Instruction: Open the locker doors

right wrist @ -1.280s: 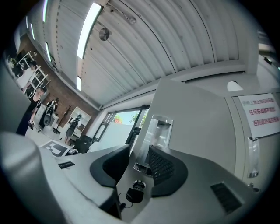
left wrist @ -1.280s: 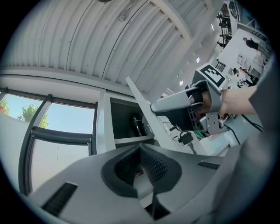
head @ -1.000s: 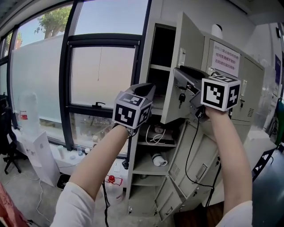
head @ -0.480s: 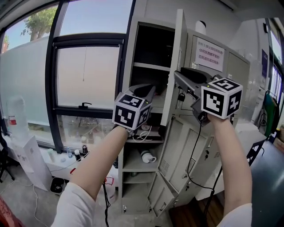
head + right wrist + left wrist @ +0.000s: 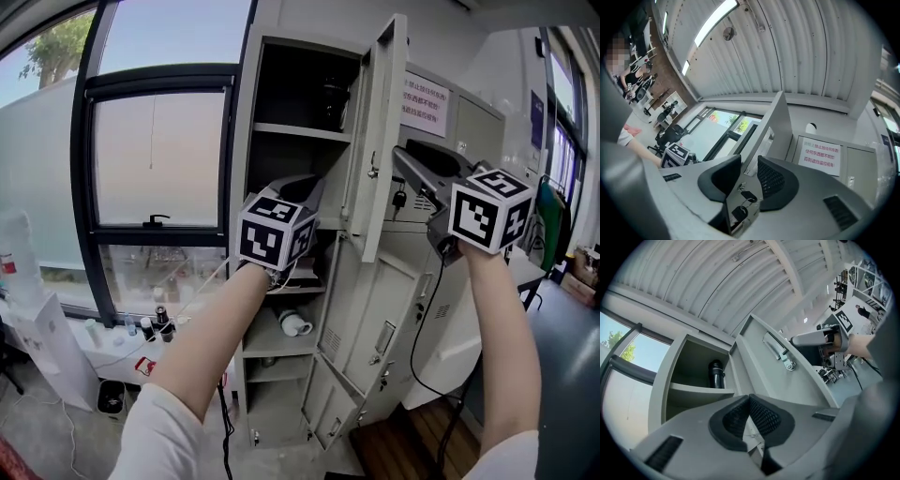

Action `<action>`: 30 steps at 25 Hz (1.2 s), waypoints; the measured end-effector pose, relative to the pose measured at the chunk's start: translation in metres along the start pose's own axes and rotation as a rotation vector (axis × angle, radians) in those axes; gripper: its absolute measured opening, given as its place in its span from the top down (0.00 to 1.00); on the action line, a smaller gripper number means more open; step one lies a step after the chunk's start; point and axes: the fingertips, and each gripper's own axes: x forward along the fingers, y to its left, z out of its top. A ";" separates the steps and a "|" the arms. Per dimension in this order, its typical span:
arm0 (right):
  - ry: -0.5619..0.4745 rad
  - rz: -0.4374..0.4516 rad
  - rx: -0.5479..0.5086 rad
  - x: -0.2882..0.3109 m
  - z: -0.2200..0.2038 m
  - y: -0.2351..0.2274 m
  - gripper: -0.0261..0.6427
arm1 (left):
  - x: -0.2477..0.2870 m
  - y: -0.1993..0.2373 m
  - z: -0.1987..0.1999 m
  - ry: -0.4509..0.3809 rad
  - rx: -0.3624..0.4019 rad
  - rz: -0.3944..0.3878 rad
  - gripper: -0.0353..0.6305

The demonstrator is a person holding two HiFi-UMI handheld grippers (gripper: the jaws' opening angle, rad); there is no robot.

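A tall grey locker (image 5: 246, 112) stands with its upper door (image 5: 382, 103) swung out. My right gripper (image 5: 403, 157) is shut on this door's free edge (image 5: 761, 129), its pads on either side of the sheet. Keys (image 5: 740, 207) hang in the lock just below the pads, and show beside the door (image 5: 398, 199) in the head view. My left gripper (image 5: 314, 185) is held in front of the open compartments, shut with nothing between its pads (image 5: 749, 400). The door's inner latch bar (image 5: 779, 351) shows above that gripper.
A black bottle (image 5: 716, 374) stands in the top compartment. Two lower doors (image 5: 375, 314) hang open and tilt outward. A white roll (image 5: 292, 324) lies on a middle shelf. Closed lockers with a notice (image 5: 425, 103) stand at the right, and a large window (image 5: 150, 169) at the left.
The upper door has swung further out with my right gripper on its edge. Both grippers have shifted sideways, and more of the top compartment shows.
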 end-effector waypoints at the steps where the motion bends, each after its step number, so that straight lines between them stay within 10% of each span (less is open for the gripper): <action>1: 0.000 -0.017 -0.005 -0.005 -0.001 -0.005 0.79 | 0.002 -0.004 -0.001 -0.001 -0.001 -0.009 0.94; 22: 0.211 -0.590 -0.719 -0.067 -0.037 -0.081 0.79 | 0.018 -0.062 -0.001 -0.060 0.075 -0.161 0.94; 30: 0.247 -0.592 -0.905 -0.073 -0.050 -0.048 0.79 | -0.001 -0.063 0.004 -0.129 0.101 -0.189 0.94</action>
